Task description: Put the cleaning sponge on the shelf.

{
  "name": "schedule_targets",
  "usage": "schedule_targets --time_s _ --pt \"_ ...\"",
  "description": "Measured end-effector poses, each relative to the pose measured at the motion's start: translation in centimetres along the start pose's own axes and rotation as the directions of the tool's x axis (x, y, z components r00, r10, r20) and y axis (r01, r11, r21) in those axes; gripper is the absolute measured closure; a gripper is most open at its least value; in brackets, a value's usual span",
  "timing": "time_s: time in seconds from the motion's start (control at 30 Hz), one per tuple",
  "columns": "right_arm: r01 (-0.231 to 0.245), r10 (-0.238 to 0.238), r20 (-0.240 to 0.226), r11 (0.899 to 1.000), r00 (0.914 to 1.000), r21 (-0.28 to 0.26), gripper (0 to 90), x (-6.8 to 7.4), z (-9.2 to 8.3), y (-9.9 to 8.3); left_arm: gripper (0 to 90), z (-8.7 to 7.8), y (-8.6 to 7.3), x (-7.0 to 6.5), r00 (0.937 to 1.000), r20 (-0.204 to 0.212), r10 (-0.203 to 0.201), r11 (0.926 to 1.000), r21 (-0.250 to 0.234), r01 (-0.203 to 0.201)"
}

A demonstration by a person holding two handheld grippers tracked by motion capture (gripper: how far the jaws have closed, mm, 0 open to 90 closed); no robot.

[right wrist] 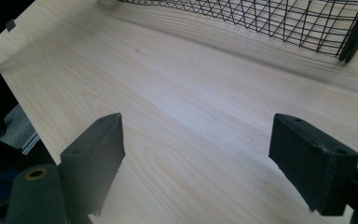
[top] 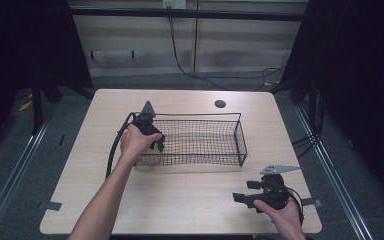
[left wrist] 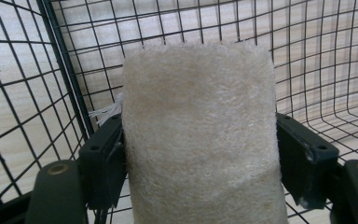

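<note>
A black wire basket [top: 205,116] stands in the middle of the light wooden table [top: 180,200]. My left gripper [top: 156,142] reaches down into the basket's left end. In the left gripper view, its pads press on both sides of a beige fibrous scrub pad [left wrist: 200,93], which stands upright just inside the basket's mesh wall [left wrist: 28,93]. My right gripper [top: 244,191] rests low over the table's front right, pointing left. In the right gripper view, its jaws [right wrist: 196,154] stand wide apart with bare wood between them and the basket [right wrist: 307,28] farther off.
A small dark round cap [top: 220,104] is set in the tabletop behind the basket. Cables [top: 190,70] trail over the floor beyond the table. Dark curtains hang at both sides.
</note>
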State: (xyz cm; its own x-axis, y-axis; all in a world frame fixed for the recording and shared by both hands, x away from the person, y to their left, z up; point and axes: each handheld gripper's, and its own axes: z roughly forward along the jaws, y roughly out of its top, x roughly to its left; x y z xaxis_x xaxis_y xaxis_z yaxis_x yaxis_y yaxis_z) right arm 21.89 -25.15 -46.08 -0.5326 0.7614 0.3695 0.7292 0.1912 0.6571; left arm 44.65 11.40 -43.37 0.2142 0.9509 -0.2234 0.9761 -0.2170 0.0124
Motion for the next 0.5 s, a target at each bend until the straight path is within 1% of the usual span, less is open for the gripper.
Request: schedule_targets --time_s 0.13,0.17,0.33,0.4,0.47,0.5 --pt "0.0 0.0 0.0 1.0 1.0 0.0 17.7 0.01 0.0 0.0 22.6 0.05 0.01 -0.11 1.0 0.005 0.001 1.0 0.001 -0.001" --pt "0.0 0.0 0.0 1.0 1.0 -0.001 17.7 0.01 0.0 0.0 22.7 0.05 0.05 -0.14 1.0 0.003 -0.008 1.0 -0.003 0.008" --pt "0.0 0.0 0.001 1.0 1.0 -0.001 17.6 -0.02 -0.01 0.0 22.0 0.05 0.05 -0.25 0.9999 -0.006 -0.014 0.9999 -0.007 0.014" --pt "-0.001 0.001 -0.001 1.0 1.0 -0.001 17.7 -0.01 0.0 0.0 21.7 0.0 0.02 -0.22 0.9998 -0.019 -0.008 0.9999 -0.009 0.007" --pt "0.0 0.0 0.0 1.0 1.0 -0.001 17.7 0.0 0.0 0.0 22.0 -0.07 -0.01 -0.18 0.9998 -0.015 -0.011 0.9999 -0.008 0.011" --pt "-0.001 0.001 0.0 1.0 1.0 -0.001 17.7 0.0 -0.01 0.0 22.0 -0.24 -0.05 -0.08 0.9997 -0.021 -0.016 0.9997 -0.017 0.016"
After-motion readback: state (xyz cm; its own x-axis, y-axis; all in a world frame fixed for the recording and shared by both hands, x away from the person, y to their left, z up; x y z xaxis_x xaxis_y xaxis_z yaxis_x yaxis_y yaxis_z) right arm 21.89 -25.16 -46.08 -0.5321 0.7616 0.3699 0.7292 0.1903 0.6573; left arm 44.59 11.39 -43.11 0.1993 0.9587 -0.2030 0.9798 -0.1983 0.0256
